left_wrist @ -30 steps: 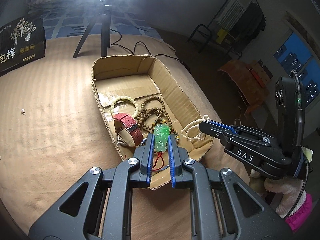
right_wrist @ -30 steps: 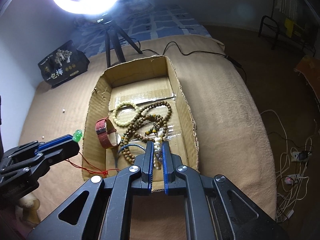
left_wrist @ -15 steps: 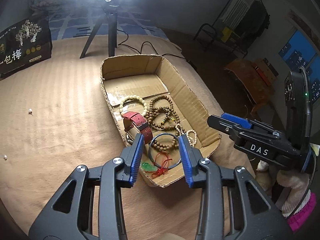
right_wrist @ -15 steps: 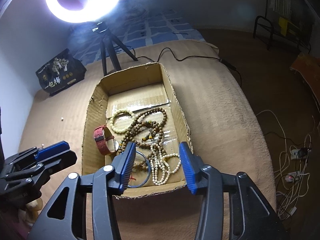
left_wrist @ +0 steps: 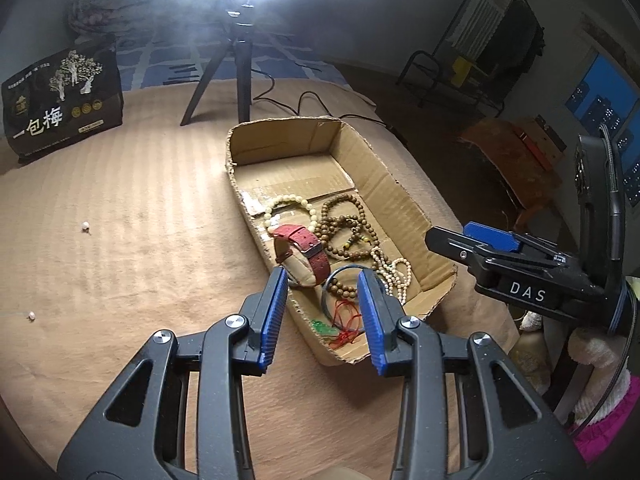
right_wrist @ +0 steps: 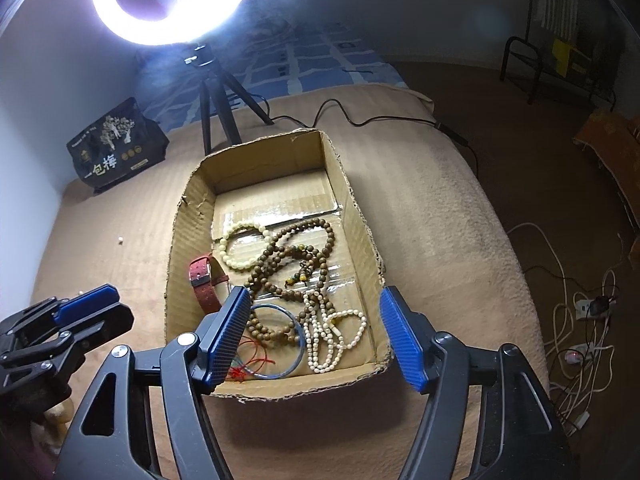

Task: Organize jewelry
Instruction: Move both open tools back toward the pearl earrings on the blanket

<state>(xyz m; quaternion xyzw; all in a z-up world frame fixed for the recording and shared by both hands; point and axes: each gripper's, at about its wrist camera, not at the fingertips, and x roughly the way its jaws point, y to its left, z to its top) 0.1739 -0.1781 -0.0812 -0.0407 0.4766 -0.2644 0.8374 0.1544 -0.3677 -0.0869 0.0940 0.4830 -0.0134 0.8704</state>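
A cardboard box (left_wrist: 404, 196) (right_wrist: 352, 216) lies on a tan blanket. In it lie a red-strap watch (left_wrist: 308, 248) (right_wrist: 204, 280), a cream bead bracelet (left_wrist: 290, 202) (right_wrist: 240, 248), brown wooden beads (left_wrist: 348, 224) (right_wrist: 296, 248), a white bead strand (left_wrist: 394, 270) (right_wrist: 328, 336), a blue bangle (right_wrist: 280, 340) and a green jade pendant on red cord (left_wrist: 326, 328). My left gripper (left_wrist: 322, 312) is open and empty, above the box's near end. My right gripper (right_wrist: 314, 332) is open and empty, above the same end.
A ring light on a tripod (left_wrist: 240, 76) (right_wrist: 212, 92) stands behind the box with its cable (right_wrist: 360, 120) trailing right. A black bag (left_wrist: 60, 100) (right_wrist: 116, 144) stands at the back left. Small white beads (left_wrist: 85, 225) lie on the blanket. Cables and a power strip (right_wrist: 580, 320) lie on the floor.
Both grippers opened and pulled back from the box. The left let go of the green pendant and the right let go of the white bead strand; both now lie in the box.
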